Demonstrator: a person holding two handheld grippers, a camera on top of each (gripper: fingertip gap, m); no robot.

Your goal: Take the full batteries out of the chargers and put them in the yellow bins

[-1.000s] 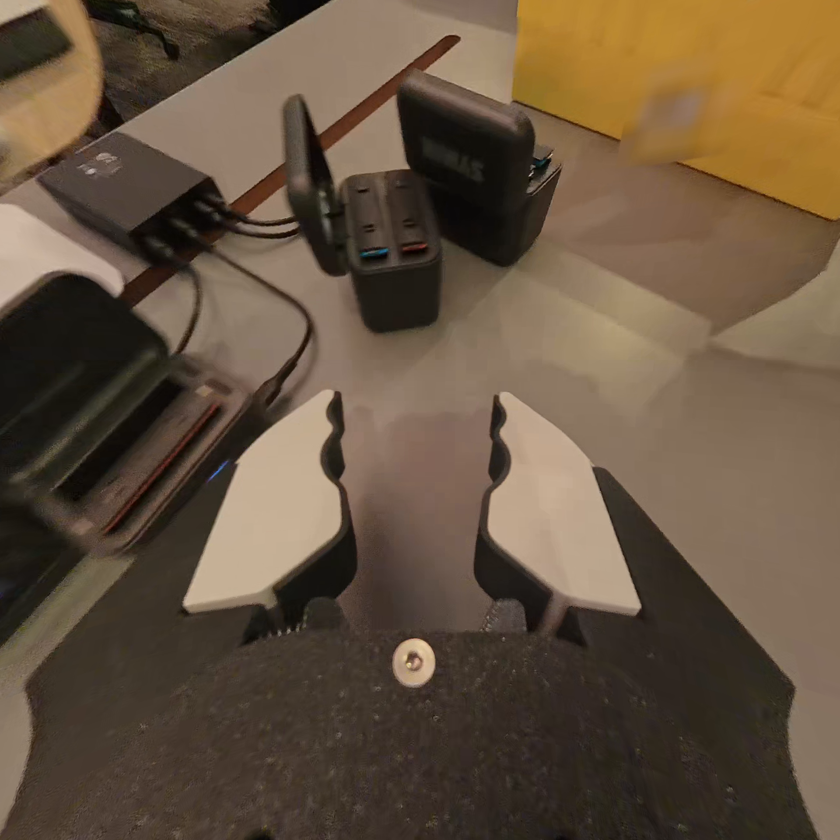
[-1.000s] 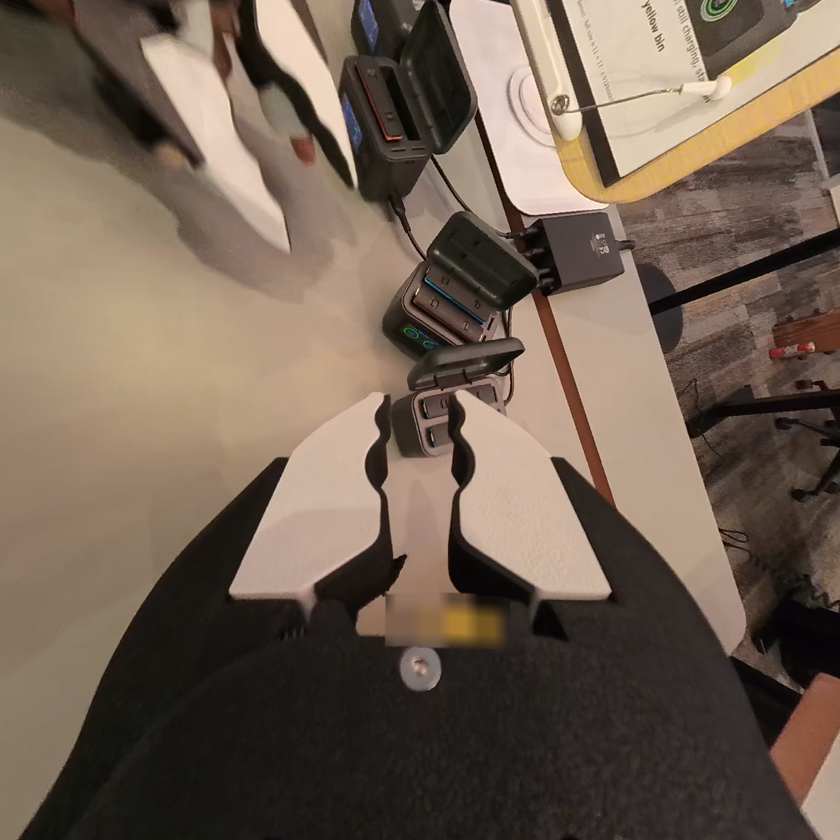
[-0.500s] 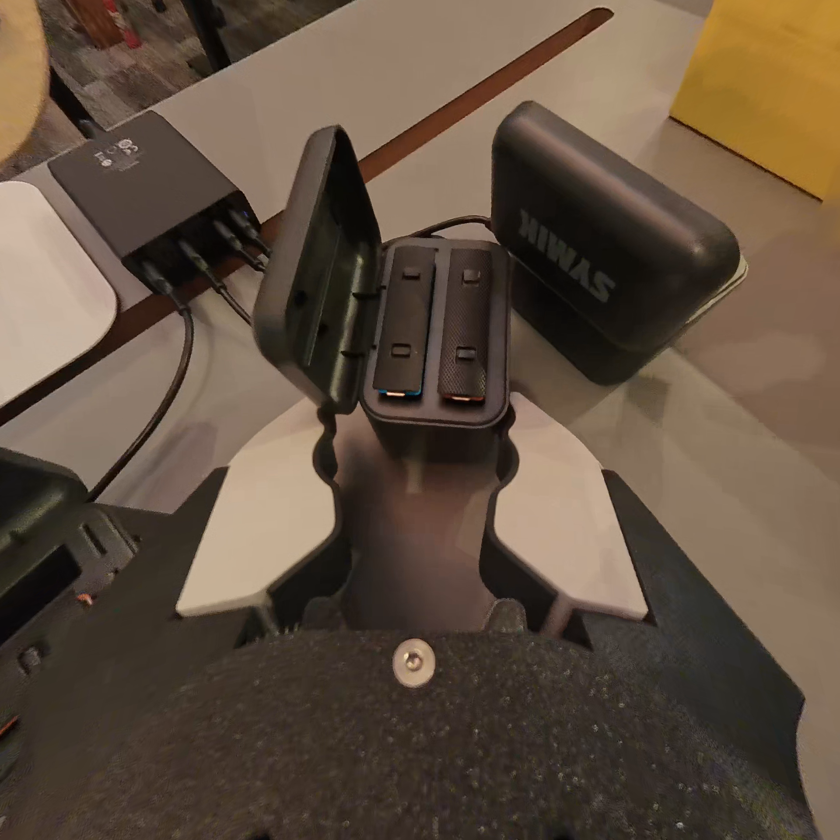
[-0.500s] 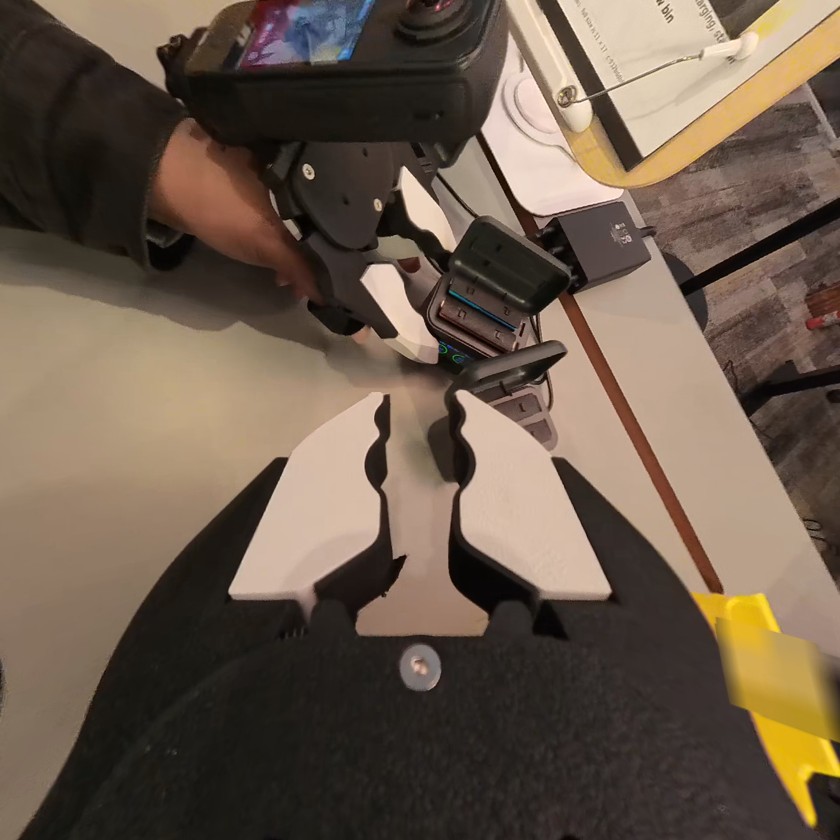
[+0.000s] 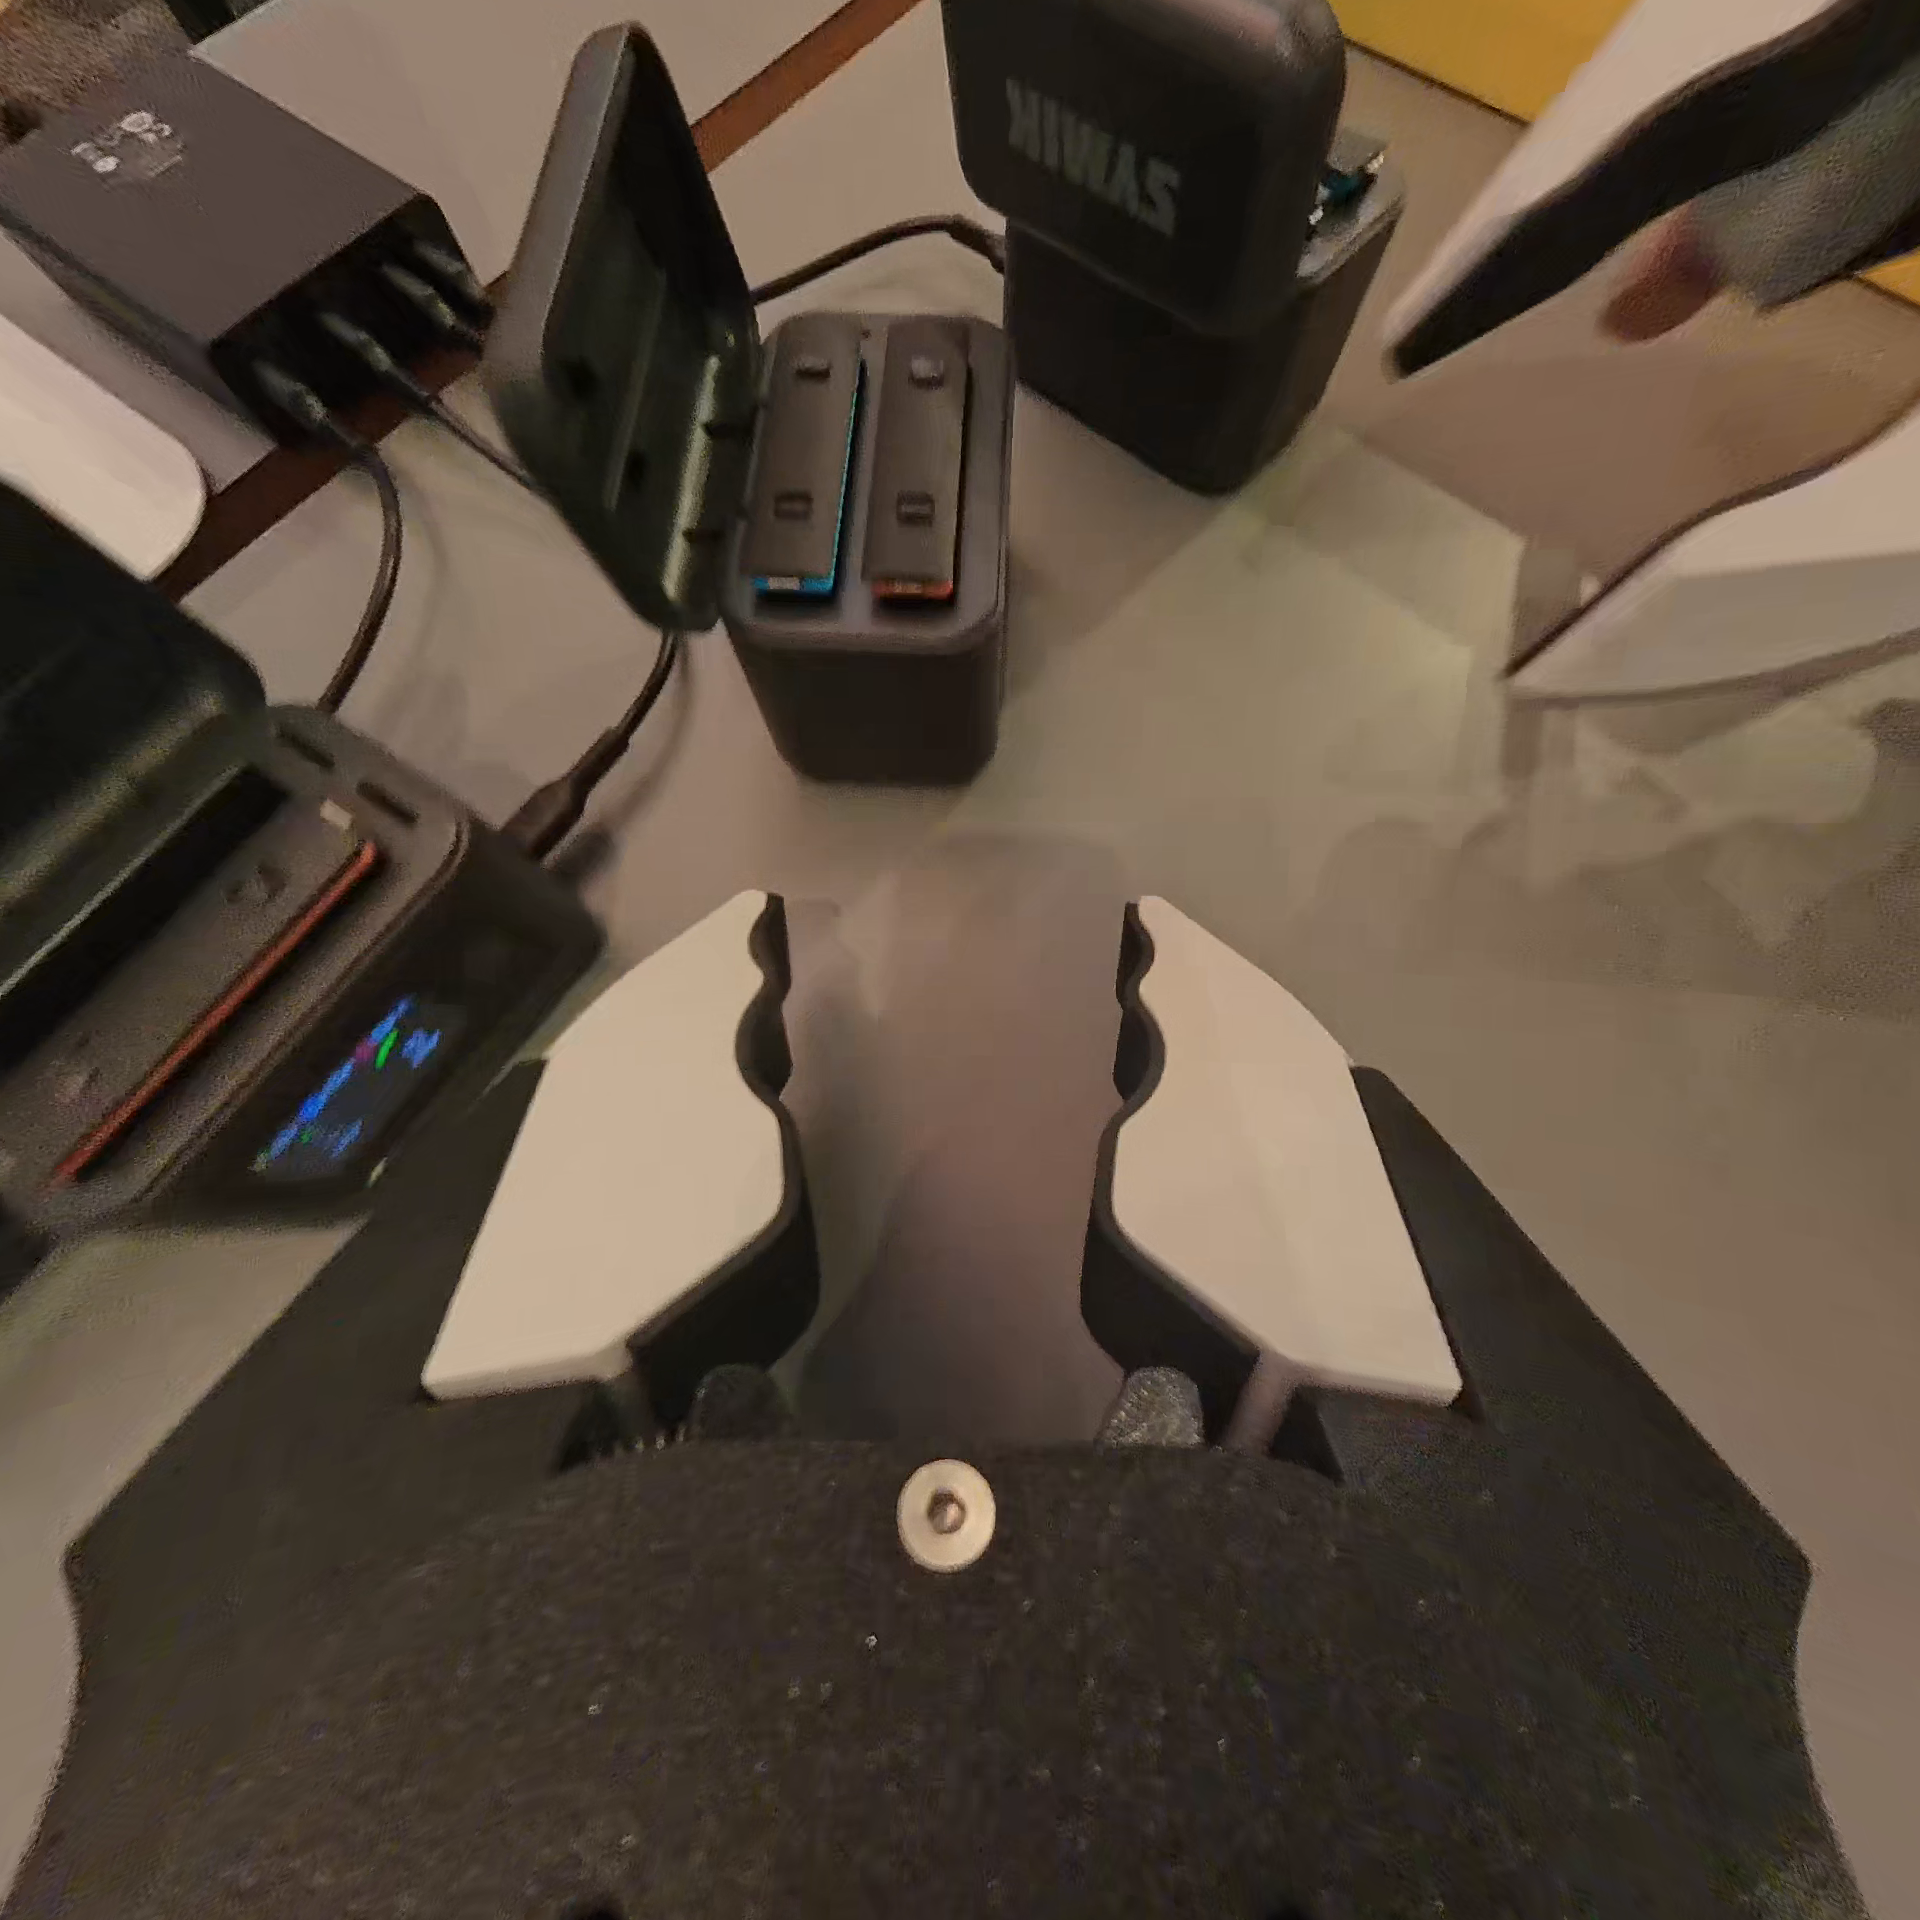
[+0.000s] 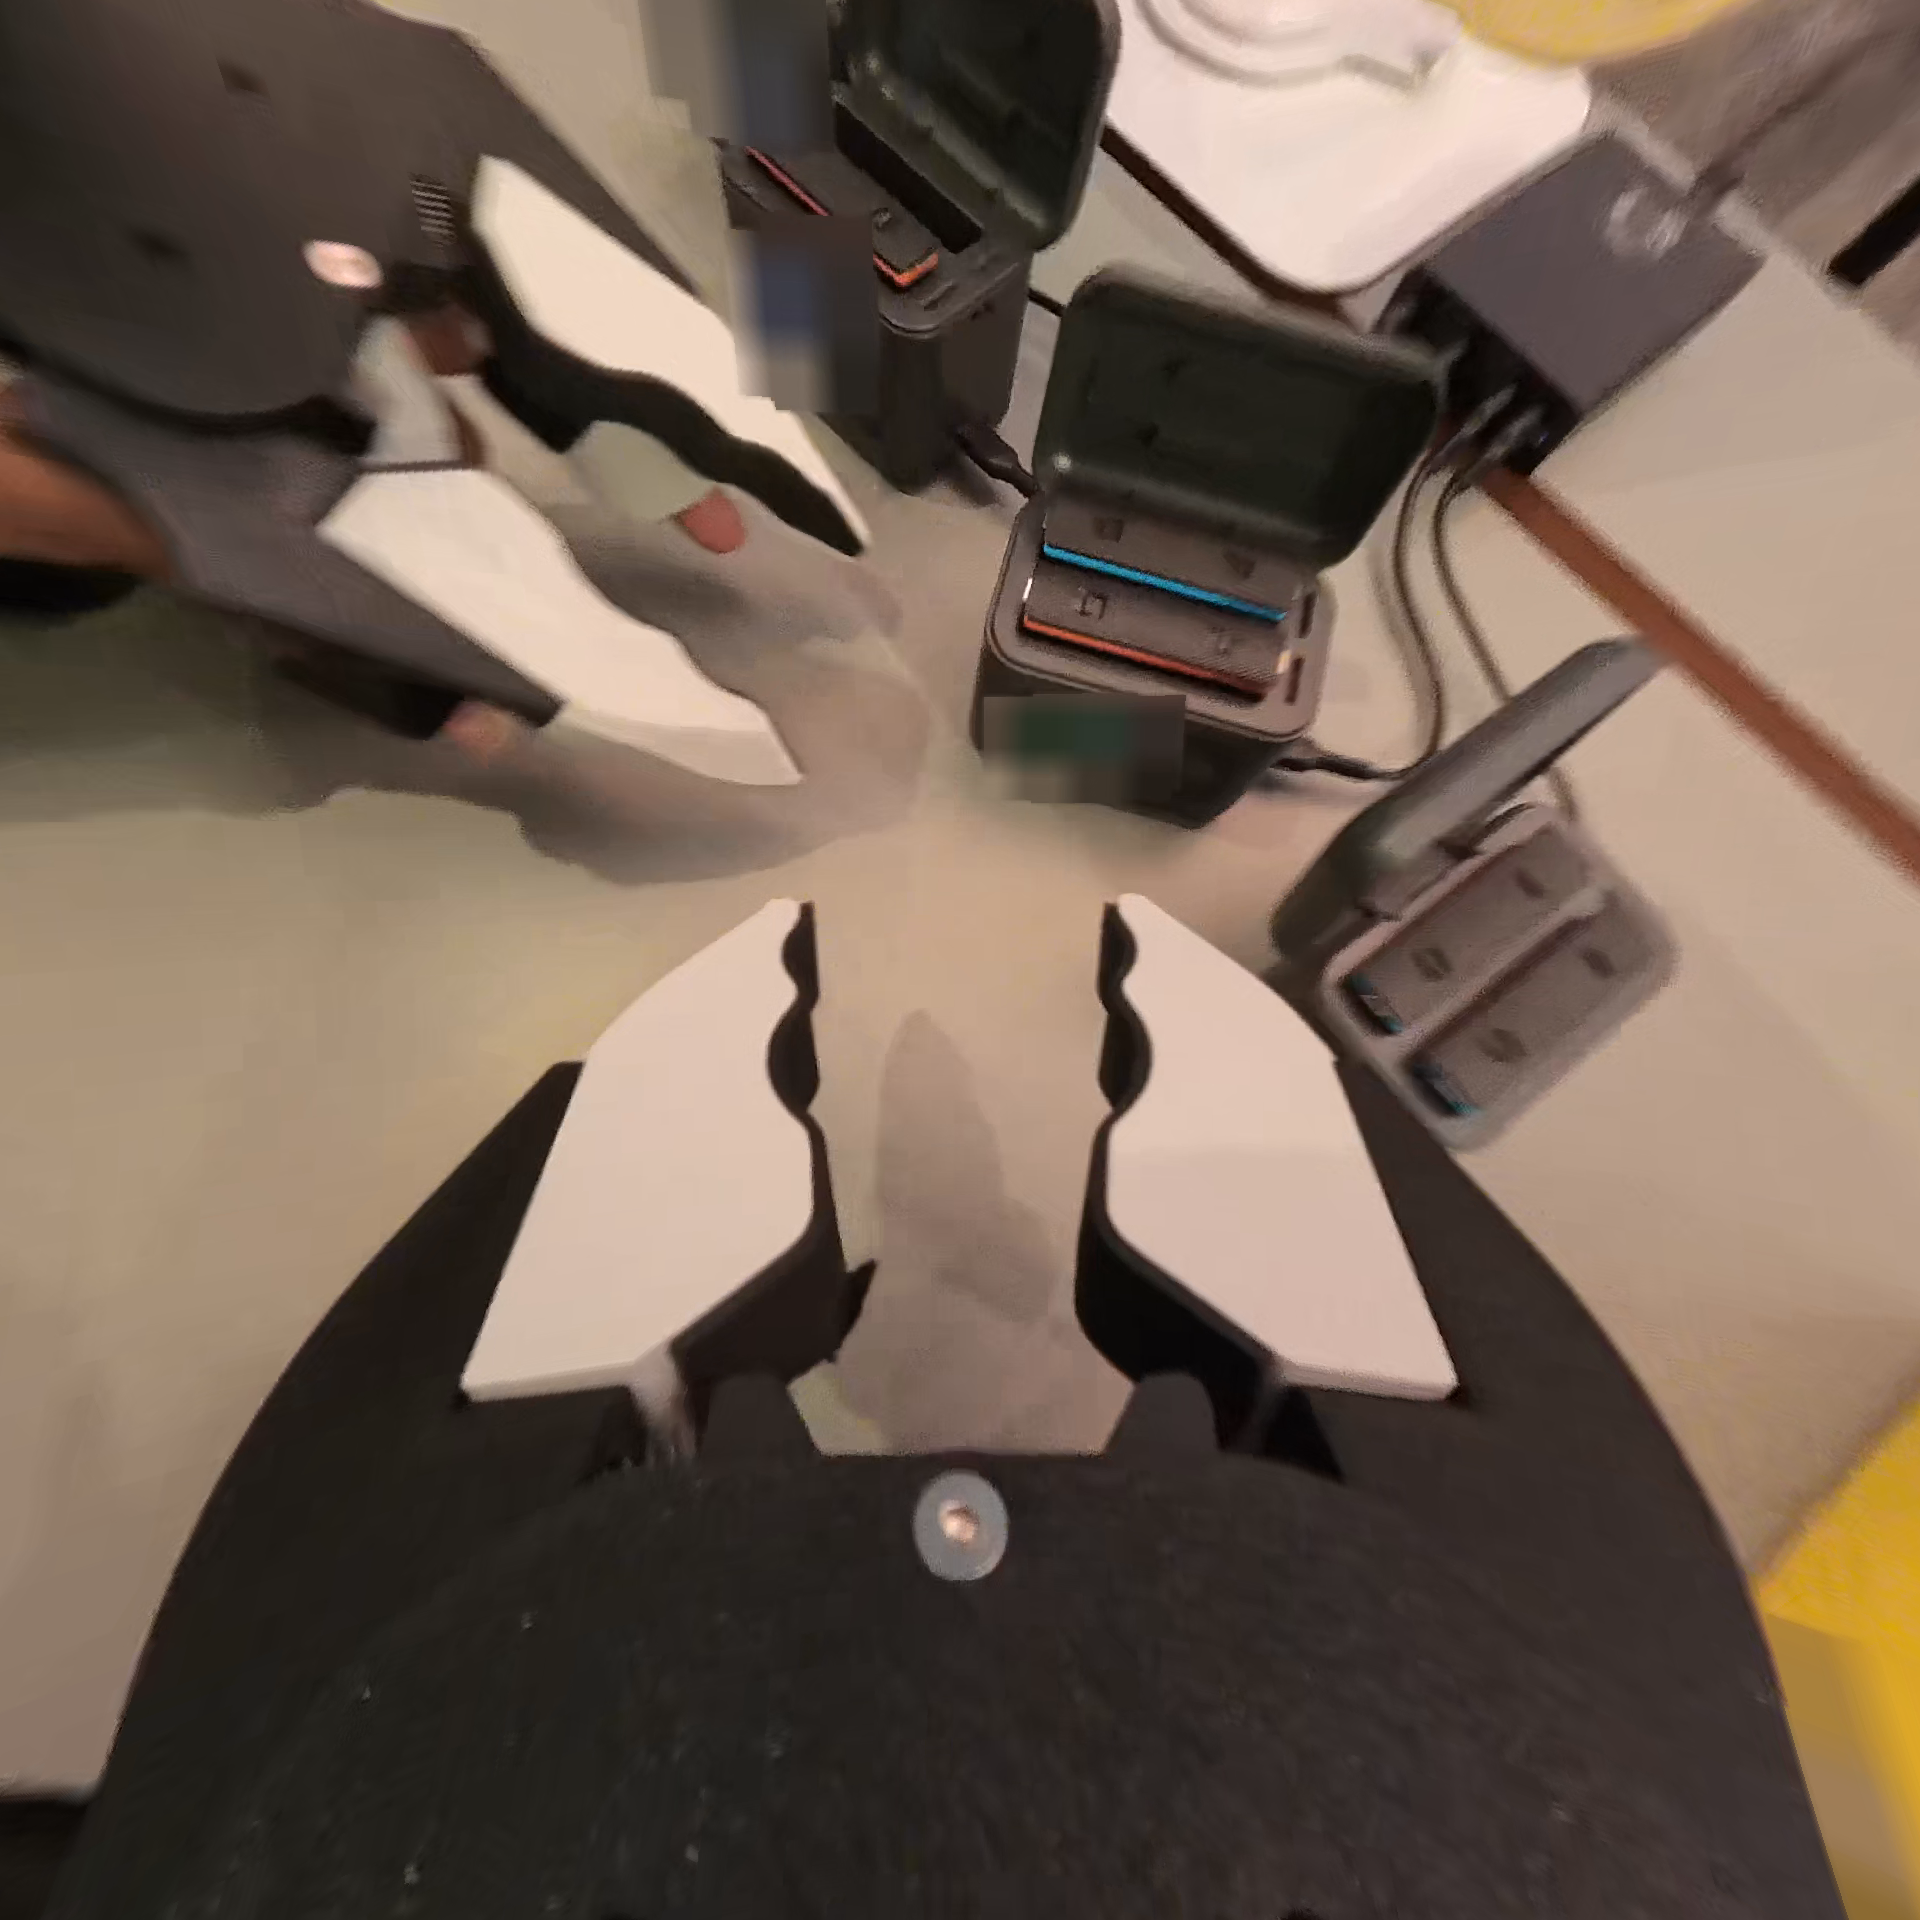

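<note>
Table (image 5: pixel 1299 831): grey, chargers grouped on it.
Left gripper (image 5: pixel 951 914): held above the table, jaws spread wide, nothing gripped.
Right gripper (image 6: pixel 956 914): jaws spread wide, nothing gripped.
Middle charger (image 5: pixel 883 665): lid up, ahead of the left gripper.
Batteries (image 5: pixel 912 468): two seated in the middle charger.

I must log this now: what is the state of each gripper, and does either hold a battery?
Left gripper: open, holding nothing.
Right gripper: open, holding nothing.
</note>
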